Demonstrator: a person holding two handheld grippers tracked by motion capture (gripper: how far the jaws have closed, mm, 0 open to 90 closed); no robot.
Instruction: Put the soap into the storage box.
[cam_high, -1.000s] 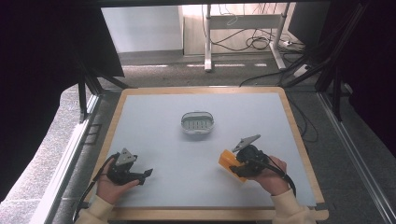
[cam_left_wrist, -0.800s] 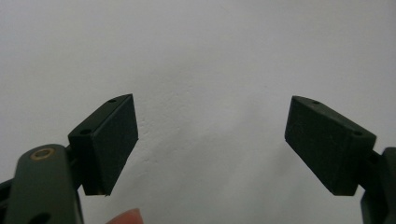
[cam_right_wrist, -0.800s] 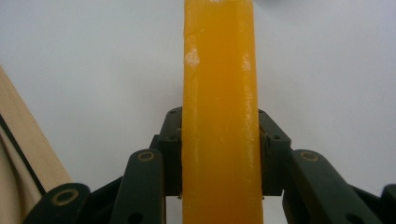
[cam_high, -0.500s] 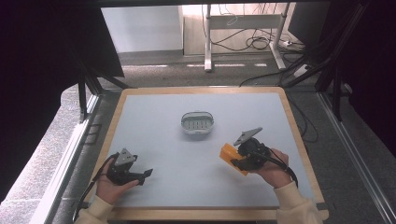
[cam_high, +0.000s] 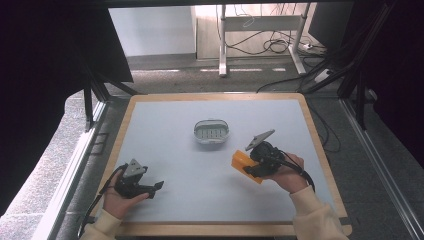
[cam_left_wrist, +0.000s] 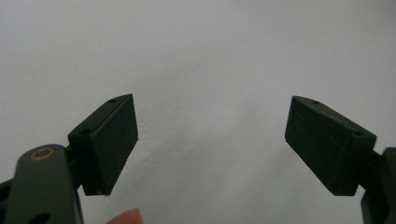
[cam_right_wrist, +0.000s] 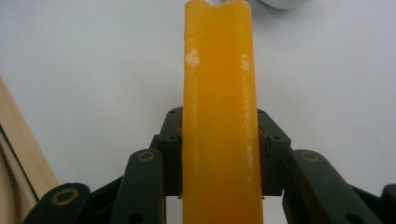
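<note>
An orange bar is clamped between the jaws of my right gripper, right of the table's middle. Seen in the right gripper view, the orange bar stands on edge between the two black jaws, its far end near the grey dish. A small oval grey dish with a slotted floor sits at the table's middle, up and to the left of the bar. My left gripper rests near the front left, jaws wide apart over bare tabletop, as the left gripper view confirms.
The white tabletop has a wooden rim all round. Beyond the far edge are a desk frame and cables on the floor. Black frame posts stand at both sides.
My right gripper has carried the orange bar up and slightly left, closer to the grey dish. The left gripper has stayed in place.
</note>
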